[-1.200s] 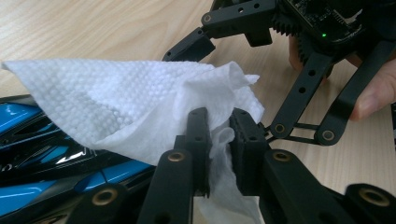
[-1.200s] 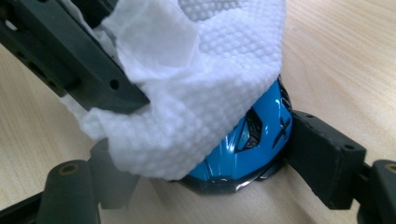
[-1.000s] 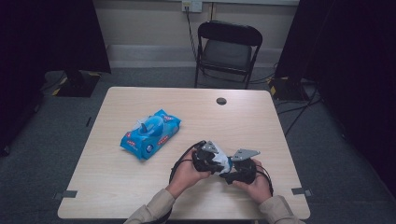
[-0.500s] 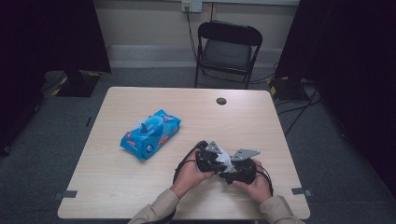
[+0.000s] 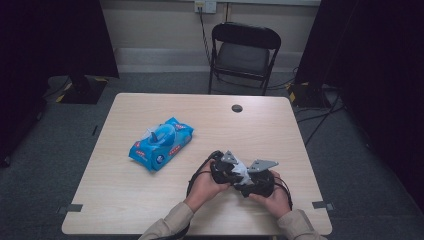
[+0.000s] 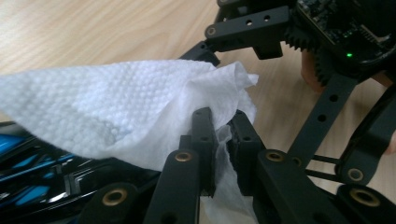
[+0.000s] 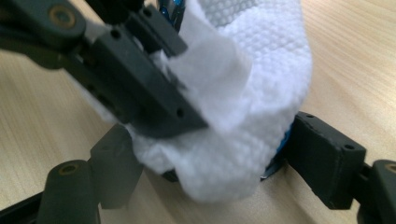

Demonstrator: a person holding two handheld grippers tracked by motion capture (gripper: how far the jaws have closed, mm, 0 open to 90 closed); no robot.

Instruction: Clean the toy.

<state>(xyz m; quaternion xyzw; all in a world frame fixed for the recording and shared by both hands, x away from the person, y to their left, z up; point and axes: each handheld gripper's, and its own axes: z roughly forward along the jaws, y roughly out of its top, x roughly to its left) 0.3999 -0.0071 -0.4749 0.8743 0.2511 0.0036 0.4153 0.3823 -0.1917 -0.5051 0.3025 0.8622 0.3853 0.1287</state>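
A blue wet-wipe pack (image 5: pixel 161 143) lies left of centre on the wooden table (image 5: pixel 280 130). Near the front right, two hands hold both grippers close together. My left gripper (image 5: pixel 222 167) (image 6: pixel 223 119) is shut on a white wipe (image 6: pixel 116 107), which drapes to the left over its jaws. My right gripper (image 5: pixel 255 182) (image 7: pixel 212 135) stands open, its two jaws wide on either side of the bunched wipe (image 7: pixel 252 70) without touching it. The left gripper's black jaws reach into the right gripper view from the upper left. The right gripper's linkage (image 6: pixel 327 93) crosses the left gripper view.
A black folding chair (image 5: pixel 243 52) stands behind the table's far edge. A small dark round cap (image 5: pixel 237 108) sits near the far middle of the tabletop. Cables (image 5: pixel 320 120) run over the floor at the right, and dark curtains flank the room.
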